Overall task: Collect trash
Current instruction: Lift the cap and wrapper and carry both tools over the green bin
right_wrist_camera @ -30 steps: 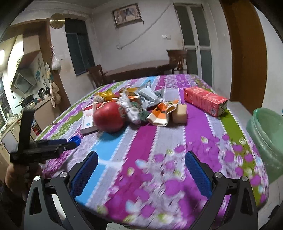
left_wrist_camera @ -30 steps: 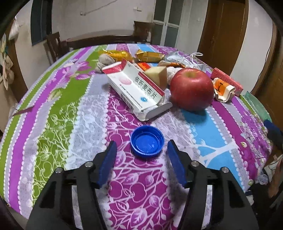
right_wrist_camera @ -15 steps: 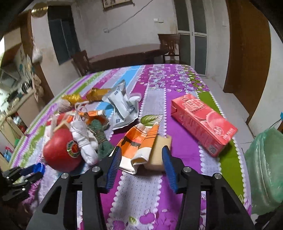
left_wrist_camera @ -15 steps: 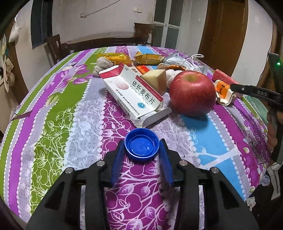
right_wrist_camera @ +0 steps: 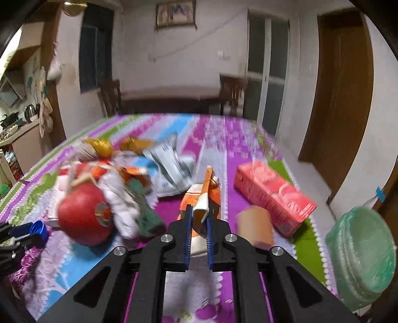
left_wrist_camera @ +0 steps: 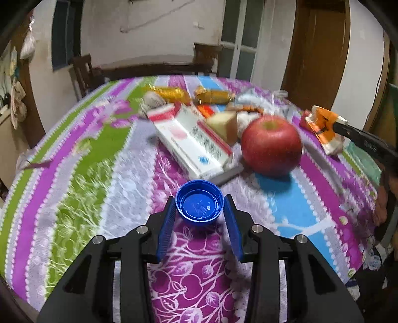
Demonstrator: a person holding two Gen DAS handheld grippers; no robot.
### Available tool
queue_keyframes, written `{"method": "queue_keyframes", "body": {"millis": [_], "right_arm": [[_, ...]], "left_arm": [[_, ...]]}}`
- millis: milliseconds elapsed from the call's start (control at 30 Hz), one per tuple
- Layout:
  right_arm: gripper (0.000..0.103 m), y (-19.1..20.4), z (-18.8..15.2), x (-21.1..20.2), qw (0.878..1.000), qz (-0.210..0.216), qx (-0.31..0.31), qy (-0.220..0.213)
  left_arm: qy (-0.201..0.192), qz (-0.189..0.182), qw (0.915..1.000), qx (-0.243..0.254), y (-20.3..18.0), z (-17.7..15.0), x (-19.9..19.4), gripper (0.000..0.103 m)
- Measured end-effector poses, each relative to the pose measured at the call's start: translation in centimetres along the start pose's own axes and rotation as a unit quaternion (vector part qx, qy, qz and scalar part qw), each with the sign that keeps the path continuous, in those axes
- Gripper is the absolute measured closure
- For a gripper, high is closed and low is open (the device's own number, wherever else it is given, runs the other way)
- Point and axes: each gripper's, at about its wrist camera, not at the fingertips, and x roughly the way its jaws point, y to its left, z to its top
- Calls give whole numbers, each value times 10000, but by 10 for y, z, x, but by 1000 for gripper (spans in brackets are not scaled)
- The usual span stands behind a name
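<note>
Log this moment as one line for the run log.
left tool: shut on blue bottle cap | right tool: shut on orange wrapper | green-lined bin: right of table

A dim room with pale, stained walls (right_wrist_camera: 204,62), where a framed picture (right_wrist_camera: 175,13) hangs high on the far side. A dark window (right_wrist_camera: 95,48) sits at far left, a glazed double door (right_wrist_camera: 267,72) at far right, and a brown wooden door (right_wrist_camera: 344,94) further right. A dark wooden dining table (right_wrist_camera: 171,98) stands against the far wall with a chair (right_wrist_camera: 109,95) at each end (details blurred). In front lies the table (left_wrist_camera: 82,159) under a striped floral cloth.
</note>
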Motion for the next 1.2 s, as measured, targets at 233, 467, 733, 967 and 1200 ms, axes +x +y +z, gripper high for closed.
{"method": "queue_keyframes", "body": {"millis": [233, 467, 733, 967, 1200], "right_arm": [[92, 43, -9, -73, 9969, 257, -105, -738], [92, 53, -5, -133, 9920, 419, -28, -1189], [92, 57, -3, -158, 9908, 361, -35, -1307], [92, 50, -7, -174, 9907, 311, -28, -1326], [92, 27, -3, -180, 9910, 192, 101, -1321]], "left_arm": [[-865, 288, 9958, 0, -16, 23, -46, 65], [-1590, 512, 9859, 96, -47, 40, -82, 65], [-1761, 443, 9830, 260, -72, 39, -98, 65], [-1779, 373, 9829, 301, -80, 37, -101, 65], [-1742, 160, 9837, 407, -96, 47, -96, 65]]}}
